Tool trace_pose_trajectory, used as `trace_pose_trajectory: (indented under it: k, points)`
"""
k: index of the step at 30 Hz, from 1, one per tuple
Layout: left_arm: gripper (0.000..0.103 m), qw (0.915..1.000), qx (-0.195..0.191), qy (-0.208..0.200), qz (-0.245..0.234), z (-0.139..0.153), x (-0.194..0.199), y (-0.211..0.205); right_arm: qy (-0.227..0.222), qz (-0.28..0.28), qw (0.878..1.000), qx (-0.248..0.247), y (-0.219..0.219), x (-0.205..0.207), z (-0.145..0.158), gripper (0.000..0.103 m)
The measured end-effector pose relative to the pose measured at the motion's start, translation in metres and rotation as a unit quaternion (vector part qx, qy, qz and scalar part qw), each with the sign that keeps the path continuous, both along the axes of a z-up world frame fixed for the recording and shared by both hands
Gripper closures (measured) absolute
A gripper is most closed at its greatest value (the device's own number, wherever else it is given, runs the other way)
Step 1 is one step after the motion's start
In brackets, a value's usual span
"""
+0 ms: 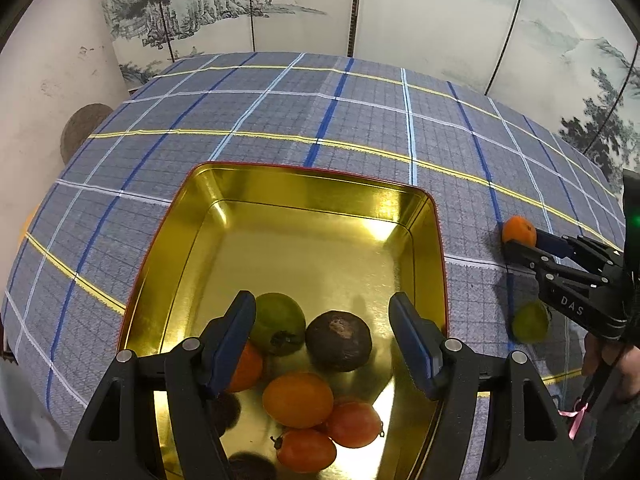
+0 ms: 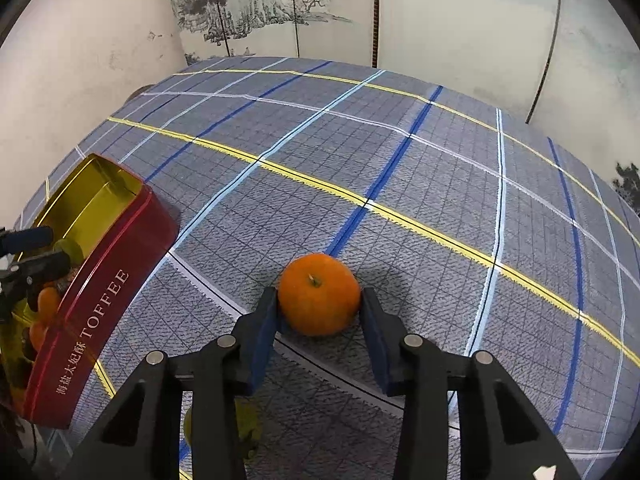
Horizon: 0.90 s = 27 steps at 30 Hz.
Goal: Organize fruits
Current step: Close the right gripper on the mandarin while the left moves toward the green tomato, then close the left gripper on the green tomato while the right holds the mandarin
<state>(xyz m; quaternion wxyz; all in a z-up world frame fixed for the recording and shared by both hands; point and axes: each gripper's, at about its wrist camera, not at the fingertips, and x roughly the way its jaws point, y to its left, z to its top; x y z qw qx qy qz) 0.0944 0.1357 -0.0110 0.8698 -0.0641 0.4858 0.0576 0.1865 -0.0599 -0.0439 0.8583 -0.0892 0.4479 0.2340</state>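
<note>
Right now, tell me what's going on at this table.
A person is sorting fruit into a red toffee tin with two handheld grippers. The right gripper has its pads against an orange on the checked tablecloth. The left gripper hangs open over the fruit already in the tin. A green fruit lies outside.

A table under a blue-grey plaid cloth (image 2: pixel 400 184) stretches ahead of the tongs, backed by a folding screen (image 1: pixel 280 4) painted with misty ink mountains and pines.
</note>
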Motion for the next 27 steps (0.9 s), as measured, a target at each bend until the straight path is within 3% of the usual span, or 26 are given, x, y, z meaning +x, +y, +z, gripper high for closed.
trace_pose_trajectory:
  k: [11,17,20,27]
  points:
    - [0.033,0.9999,-0.004,-0.005,-0.012,0.003,-0.002,-0.012,-0.019,-0.034,0.999,0.005,-0.020,-0.009,0.012,0.066]
    - [0.034,0.9996,0.018,-0.011,-0.020,0.008,-0.006,-0.029,-0.037,-0.068,0.997,0.001,-0.049,-0.024,0.021,0.066]
    - [0.034,0.9997,-0.007,-0.014,-0.020,0.013,-0.008,-0.028,-0.037,-0.088,0.995,0.000,-0.066,-0.031,0.020,0.066]
    - [0.034,0.9991,0.007,-0.033,-0.025,0.030,-0.013,-0.037,-0.035,-0.131,0.991,-0.011,-0.105,-0.046,0.015,0.066]
